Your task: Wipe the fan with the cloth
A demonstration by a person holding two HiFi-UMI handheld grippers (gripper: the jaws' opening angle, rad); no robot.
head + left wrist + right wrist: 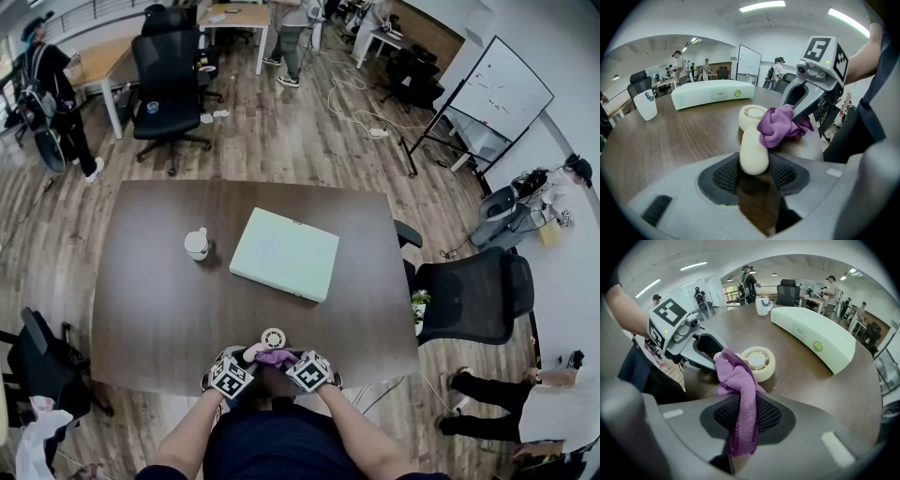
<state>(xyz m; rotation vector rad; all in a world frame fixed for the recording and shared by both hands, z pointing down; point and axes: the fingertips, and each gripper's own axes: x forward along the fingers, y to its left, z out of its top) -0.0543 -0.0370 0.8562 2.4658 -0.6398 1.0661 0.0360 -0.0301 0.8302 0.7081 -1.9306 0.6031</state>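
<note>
A small cream hand fan (pixel 753 149) lies at the table's near edge, its round head (pixel 273 337) pointing away from me. My left gripper (pixel 754 171) is shut on the fan's handle. My right gripper (pixel 743 416) is shut on a purple cloth (pixel 737 378), whose bunched end rests against the fan where the handle meets the head (pixel 758 363). In the left gripper view the cloth (pixel 777 126) covers the right side of the head, with the right gripper (pixel 806 101) just behind it. In the head view both grippers (pixel 251 356) (pixel 287 359) meet over the cloth (pixel 277 357).
A flat pale green box (pixel 284 253) lies mid-table, with a white mug (pixel 197 244) to its left. The dark wooden table (pixel 150 309) has a black office chair (pixel 473 295) at its right side. People stand among desks farther back.
</note>
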